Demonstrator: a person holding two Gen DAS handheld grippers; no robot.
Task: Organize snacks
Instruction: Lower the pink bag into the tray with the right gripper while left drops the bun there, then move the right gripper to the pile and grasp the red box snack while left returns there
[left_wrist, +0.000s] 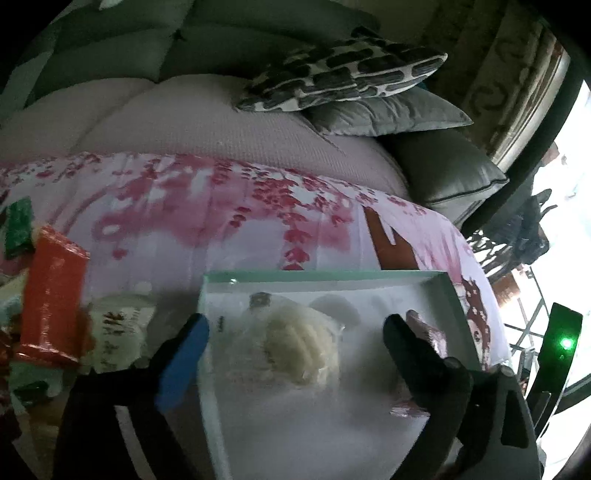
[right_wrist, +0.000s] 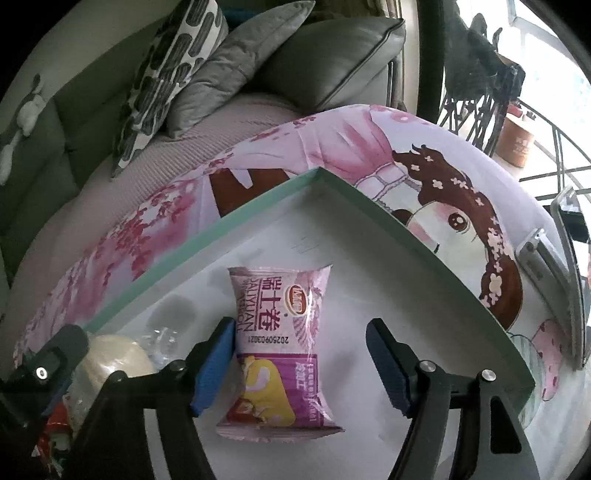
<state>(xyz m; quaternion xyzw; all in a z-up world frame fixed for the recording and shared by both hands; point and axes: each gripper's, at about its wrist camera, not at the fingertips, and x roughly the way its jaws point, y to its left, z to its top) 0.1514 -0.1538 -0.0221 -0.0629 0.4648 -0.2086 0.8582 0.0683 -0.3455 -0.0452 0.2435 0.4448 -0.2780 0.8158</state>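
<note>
**Two snacks in the white box, both tongs spread wide**

A shallow white box with a pale green rim (right_wrist: 207, 236) sits on a pink cartoon-print cloth (right_wrist: 369, 147) spread in front of a grey sofa (right_wrist: 332, 59). Over it, the right tongs (right_wrist: 301, 363) are wide open and hold nothing; a purple Swiss-roll packet (right_wrist: 277, 343) lies flat on the box floor between the fingers, its left edge just beside the left blue pad (right_wrist: 216, 365) — whether they touch I cannot tell.

The left tongs (left_wrist: 295, 354) are also spread wide and grip nothing. Between them, inside the box (left_wrist: 317, 275), lies a pale round pastry in clear wrap (left_wrist: 299, 350), apart from both fingers. The same pastry (right_wrist: 114, 360) shows at the lower left of the right wrist view.

Outside the box, to its left, lie a red packet (left_wrist: 51, 295), a green packet (left_wrist: 18, 229) and a white packet with dark lettering (left_wrist: 114, 332).
</note>
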